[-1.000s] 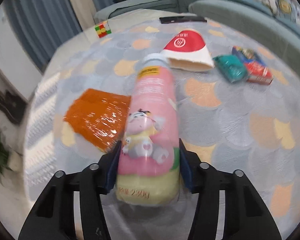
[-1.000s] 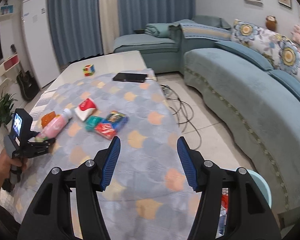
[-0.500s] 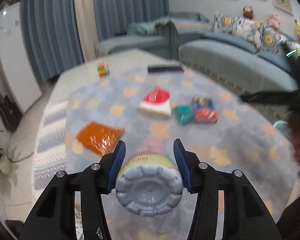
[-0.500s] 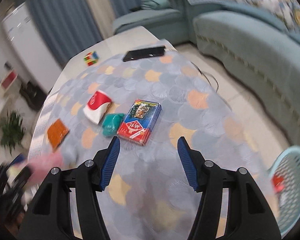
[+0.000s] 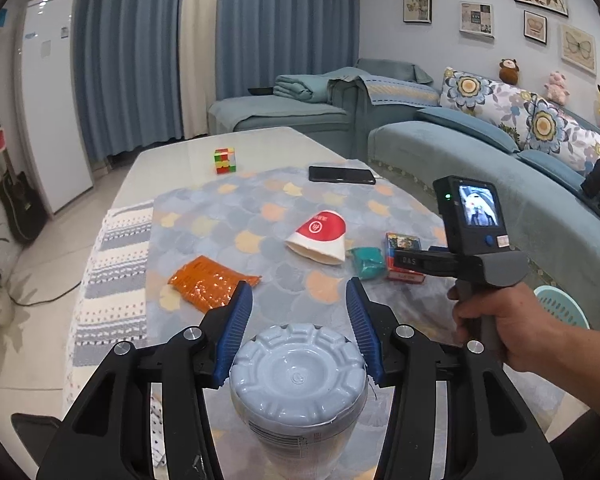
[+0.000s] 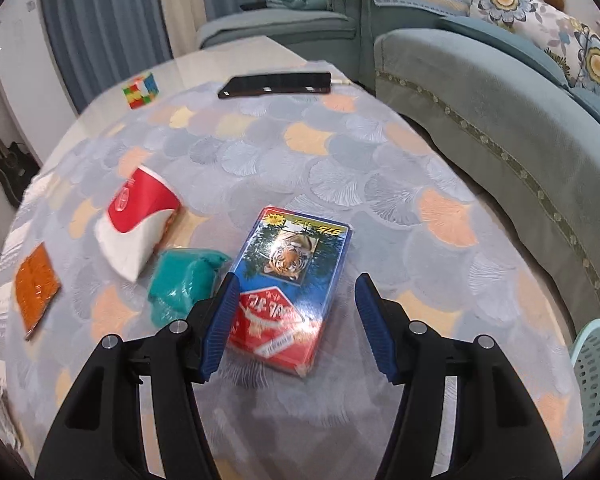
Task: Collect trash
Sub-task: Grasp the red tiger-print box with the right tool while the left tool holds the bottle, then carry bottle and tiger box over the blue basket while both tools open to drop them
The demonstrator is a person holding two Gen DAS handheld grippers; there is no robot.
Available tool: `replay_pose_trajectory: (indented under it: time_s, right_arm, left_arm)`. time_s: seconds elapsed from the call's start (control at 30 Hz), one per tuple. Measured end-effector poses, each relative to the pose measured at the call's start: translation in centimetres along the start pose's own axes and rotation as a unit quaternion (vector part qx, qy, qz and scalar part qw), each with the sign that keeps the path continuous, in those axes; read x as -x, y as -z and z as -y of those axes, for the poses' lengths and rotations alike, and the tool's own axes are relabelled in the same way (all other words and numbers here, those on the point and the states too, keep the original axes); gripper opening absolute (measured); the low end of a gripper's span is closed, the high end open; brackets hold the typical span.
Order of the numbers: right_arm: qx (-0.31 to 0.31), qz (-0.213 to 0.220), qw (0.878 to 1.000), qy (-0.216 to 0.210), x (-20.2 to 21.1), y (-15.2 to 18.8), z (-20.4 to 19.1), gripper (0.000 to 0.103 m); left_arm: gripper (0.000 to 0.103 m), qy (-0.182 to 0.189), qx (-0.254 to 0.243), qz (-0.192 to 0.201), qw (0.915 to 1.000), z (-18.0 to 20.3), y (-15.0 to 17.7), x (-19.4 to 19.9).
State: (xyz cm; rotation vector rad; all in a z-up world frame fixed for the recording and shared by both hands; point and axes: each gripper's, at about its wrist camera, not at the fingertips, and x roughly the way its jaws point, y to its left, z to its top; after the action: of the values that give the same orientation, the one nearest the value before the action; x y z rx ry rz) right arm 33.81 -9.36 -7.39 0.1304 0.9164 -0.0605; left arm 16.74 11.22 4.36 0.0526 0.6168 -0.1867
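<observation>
The pale plastic bottle (image 5: 298, 368) is clamped by the left gripper (image 5: 298, 312); the right gripper (image 6: 296, 312), fingers apart, is poised over the blue-and-red tiger box (image 6: 290, 284), to be grasped next.

the left gripper (image 5: 296, 312) has lifted the pink bottle (image 5: 298, 384) off the patterned cloth (image 5: 228, 216) beside the orange packet (image 5: 210, 282) and turned its base to the camera, while the right gripper (image 6: 294, 316) has swung down to straddle the tiger box (image 6: 290, 288).
</observation>
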Motion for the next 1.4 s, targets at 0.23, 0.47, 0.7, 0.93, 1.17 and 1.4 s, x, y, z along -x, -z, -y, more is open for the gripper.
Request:
replay_pose_trajectory:
  time_s: [0.23, 0.47, 0.7, 0.93, 1.17, 1.4]
  right_arm:
    - [-0.002, -0.019, 1.000, -0.020, -2.4, -0.5, -0.9, 0.067]
    - [0.042, -0.005, 0.999, -0.001, -1.6, 0.2, -2.0, 0.060]
    - [0.041, 0.038, 0.998, -0.017, 2.1, -0.4, -1.1, 0.058]
    - [0.046, 0.072, 0.996, -0.031, 6.8, -0.5, -0.7, 0.058]
    - [0.090, 0.137, 0.986, -0.028, 12.8, 0.4, -0.7, 0.058]
    - [0.087, 0.166, 0.982, -0.032, 16.7, 0.5, 1.2, 0.058]
  left_arm:
    - [0.047, 0.001, 0.003, -0.001, 1.0000, -0.2, -0.2, -0.4]
    - [0.047, 0.000, -0.009, 0.004, 0.9999, 0.8, -0.1, -0.1]
    - [0.047, 0.006, -0.014, 0.015, 0.9998, 1.2, -0.2, 0.6]
    - [0.047, 0.014, -0.017, 0.038, 0.9990, 2.1, -0.6, 1.7]
    - [0.046, 0.024, -0.022, 0.064, 0.9974, 3.0, -0.9, 3.0]
    - [0.046, 0.032, -0.027, 0.072, 0.9965, 3.9, -0.9, 3.4]
